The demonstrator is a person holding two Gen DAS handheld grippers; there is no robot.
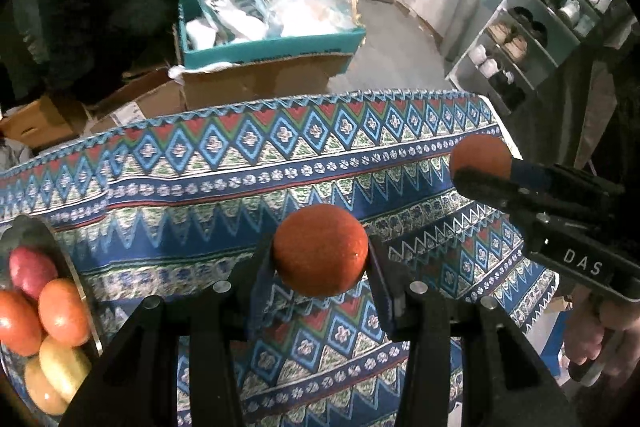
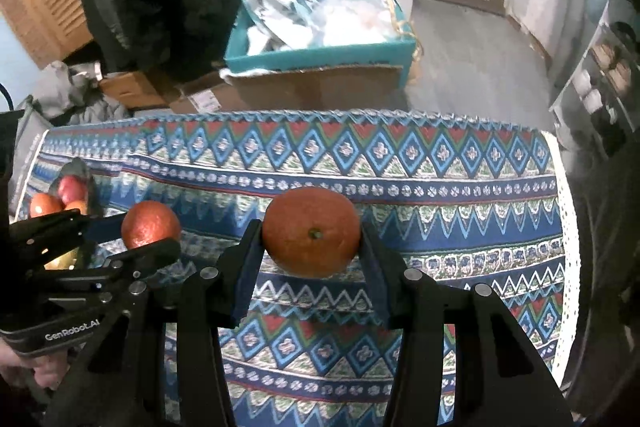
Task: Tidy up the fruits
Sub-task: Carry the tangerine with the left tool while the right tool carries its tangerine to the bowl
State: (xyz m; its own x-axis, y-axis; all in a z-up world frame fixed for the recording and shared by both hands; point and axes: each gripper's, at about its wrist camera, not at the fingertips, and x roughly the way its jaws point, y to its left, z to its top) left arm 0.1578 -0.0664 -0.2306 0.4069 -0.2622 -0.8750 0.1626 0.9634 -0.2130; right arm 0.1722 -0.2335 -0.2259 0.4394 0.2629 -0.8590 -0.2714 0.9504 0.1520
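Observation:
My left gripper (image 1: pixel 320 255) is shut on an orange (image 1: pixel 320 251), held above the patterned tablecloth (image 1: pixel 208 187). My right gripper (image 2: pixel 312 233) is shut on a second orange (image 2: pixel 311 231), stem end facing the camera. Each gripper shows in the other's view: the right gripper (image 1: pixel 476 167) with its orange (image 1: pixel 480 157) at the right, the left gripper (image 2: pixel 156 231) with its orange (image 2: pixel 150 225) at the left. A metal plate (image 1: pixel 36 231) at the table's left end holds several fruits, among them a red apple (image 1: pixel 32 269), orange-red fruits (image 1: pixel 64 311) and yellow ones (image 1: pixel 60 367).
Behind the table stand cardboard boxes (image 1: pixel 260 79) and a teal box (image 1: pixel 280 47) stuffed with plastic bags. A shoe rack (image 1: pixel 532 39) lines the right wall. A person's hand (image 1: pixel 592 339) grips the right handle. The table's right edge (image 2: pixel 568 227) drops to the floor.

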